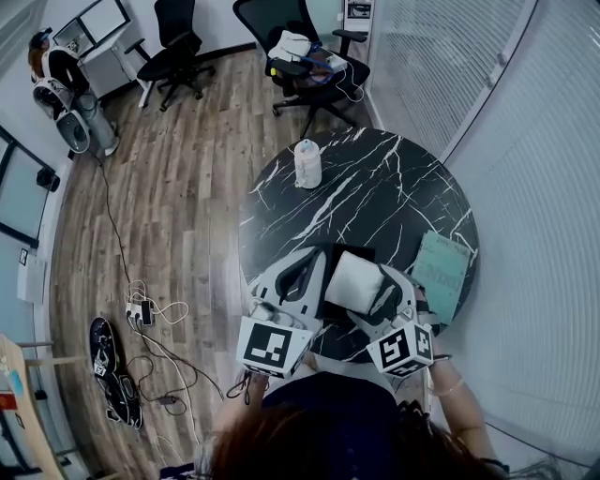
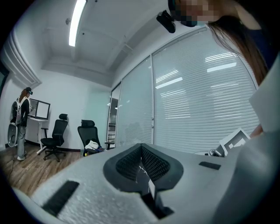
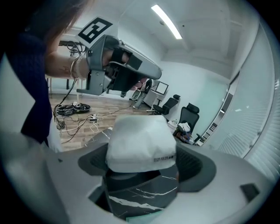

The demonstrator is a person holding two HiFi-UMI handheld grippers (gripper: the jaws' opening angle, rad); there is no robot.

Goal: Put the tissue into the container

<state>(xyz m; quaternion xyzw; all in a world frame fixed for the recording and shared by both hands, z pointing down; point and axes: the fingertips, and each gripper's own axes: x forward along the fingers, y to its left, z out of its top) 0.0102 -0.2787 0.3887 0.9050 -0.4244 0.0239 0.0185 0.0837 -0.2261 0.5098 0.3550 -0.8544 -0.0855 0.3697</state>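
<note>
Carry step: right gripper (image 1: 378, 298) pinches the white soft tissue pack (image 1: 354, 281) above the round black marble table (image 1: 375, 187), left gripper (image 1: 302, 274) is pressed together and empty; next move calls for lowering into the black square container (image 1: 362, 250) beneath.

- We'd call this an office, more of a small meeting-room corner than a home or a workshop.
- There's a black swivel chair (image 1: 175, 42) on the wood-plank floor (image 1: 178, 178), and a second chair (image 1: 305, 37) beside it with stuff dumped on its seat.
- In the far corner we can see a desk with monitors (image 1: 94, 23), and a person (image 2: 22, 122) standing at it.
- Glass partition walls (image 1: 441, 66) with horizontal blinds run along one side.
- The round black marble-look worktop (image 1: 375, 192) looks like typical meeting-table stuff to us.
- A power strip (image 1: 141, 312) trails loose cables over the floor.
- A long strip light (image 2: 76, 22) is set in the white ceiling.
</note>
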